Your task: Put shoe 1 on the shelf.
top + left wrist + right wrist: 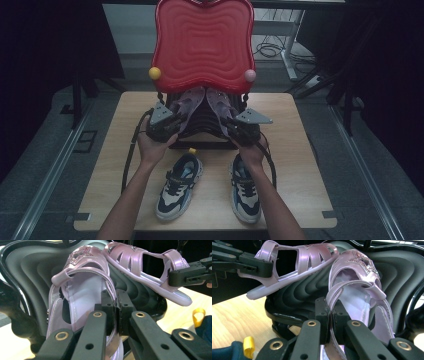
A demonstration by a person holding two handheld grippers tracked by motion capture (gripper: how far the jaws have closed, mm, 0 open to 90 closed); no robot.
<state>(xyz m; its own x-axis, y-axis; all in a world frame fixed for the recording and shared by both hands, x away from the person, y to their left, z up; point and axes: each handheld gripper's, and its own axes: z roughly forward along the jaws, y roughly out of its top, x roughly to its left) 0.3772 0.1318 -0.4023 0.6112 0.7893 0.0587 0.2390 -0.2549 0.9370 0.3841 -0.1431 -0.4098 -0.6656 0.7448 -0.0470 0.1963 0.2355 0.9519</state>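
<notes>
Both pink sandals rest on the ribbed black tray at the far side of the table (300, 165), toes toward the upright red lid (202, 42). Your left tongs (167, 129) pinch the side strap of the left sandal (82, 290); your right tongs (239, 131) pinch the strap of the right sandal (359, 287). Gripping by the heel straps lets you lift each shoe clear of the tray's (25, 272) ridges. Just behind your wrists stand two blue-and-white sneakers (180, 185) on the table, so draw back high or you may knock them.
</notes>
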